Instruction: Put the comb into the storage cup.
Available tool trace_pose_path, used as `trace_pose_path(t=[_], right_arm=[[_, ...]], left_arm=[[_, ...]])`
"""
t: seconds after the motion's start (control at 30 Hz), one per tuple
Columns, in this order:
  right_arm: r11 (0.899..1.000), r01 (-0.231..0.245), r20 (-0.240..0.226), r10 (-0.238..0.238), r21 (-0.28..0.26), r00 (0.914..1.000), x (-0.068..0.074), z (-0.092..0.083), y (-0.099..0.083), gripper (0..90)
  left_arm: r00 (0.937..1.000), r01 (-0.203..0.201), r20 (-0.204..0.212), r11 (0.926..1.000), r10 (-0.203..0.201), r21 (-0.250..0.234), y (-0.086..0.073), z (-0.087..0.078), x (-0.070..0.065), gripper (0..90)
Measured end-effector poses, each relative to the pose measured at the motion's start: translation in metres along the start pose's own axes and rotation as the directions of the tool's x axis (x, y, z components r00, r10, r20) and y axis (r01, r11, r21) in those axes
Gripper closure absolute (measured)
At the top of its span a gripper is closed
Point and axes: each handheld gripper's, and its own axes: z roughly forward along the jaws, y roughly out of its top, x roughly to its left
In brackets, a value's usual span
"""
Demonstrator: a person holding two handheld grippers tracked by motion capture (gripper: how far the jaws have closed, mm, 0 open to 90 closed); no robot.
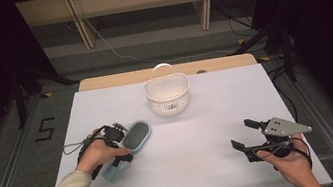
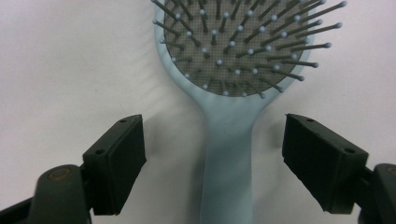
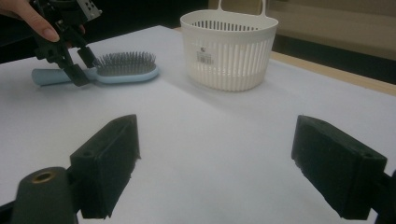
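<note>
Left hand-held gripper (image 2: 212, 154) straddles the hairbrush (image 2: 229, 140) handle.
Its jaws stand apart, pads clear of the handle (brush bristles-up on the surface (image 1: 201, 133)); the right hand-held gripper (image 1: 247, 136) is open, empty.

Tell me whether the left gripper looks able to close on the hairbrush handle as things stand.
Probably yes. The left gripper hangs over the hairbrush with one open jaw on each side of the pale blue handle, a gap on both sides and nothing between. The basket stands well clear.
</note>
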Motion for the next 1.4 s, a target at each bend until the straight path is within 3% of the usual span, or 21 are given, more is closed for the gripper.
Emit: trace_pose_path(t=[0.6,1.4], right_arm=[[1.000,-0.001,0.000,0.001,0.003,1.0000,-0.0001,0.0000,-0.0001,15.8],[1.000,-0.002,0.000,0.002,0.007,1.0000,-0.0003,-0.0001,-0.0004,15.9]], left_arm=[[0.9997,0.018,0.013,0.9997,-0.018,0.019,0.0020,0.0019,0.0012,30.0],[0.9997,0.014,0.020,0.9991,-0.015,0.039,0.0035,0.0021,0.0031,34.2]])
